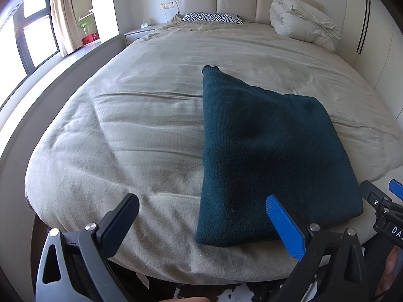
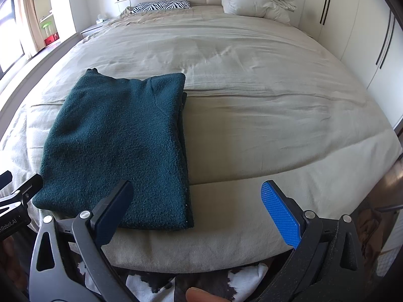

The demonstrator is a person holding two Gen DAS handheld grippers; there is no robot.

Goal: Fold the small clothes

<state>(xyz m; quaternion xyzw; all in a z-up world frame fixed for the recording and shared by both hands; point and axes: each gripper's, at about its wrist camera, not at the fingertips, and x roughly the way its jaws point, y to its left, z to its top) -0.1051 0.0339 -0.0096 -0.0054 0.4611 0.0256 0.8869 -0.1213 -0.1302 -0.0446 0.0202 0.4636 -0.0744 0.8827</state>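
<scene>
Both your left gripper (image 1: 201,221) and right gripper (image 2: 199,206) gape empty; pinch the sweater's (image 2: 115,146) near corners evenly, fold toward far edge.

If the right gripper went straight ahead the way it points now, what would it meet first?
Probably the bare beige bed cover. The right gripper, jaws open, aims just right of the folded dark green garment, whose right edge lies near the left jaw; depth is unclear.

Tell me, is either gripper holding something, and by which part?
Nothing is held. Left gripper and right gripper are open above the folded dark green knitted garment.
</scene>
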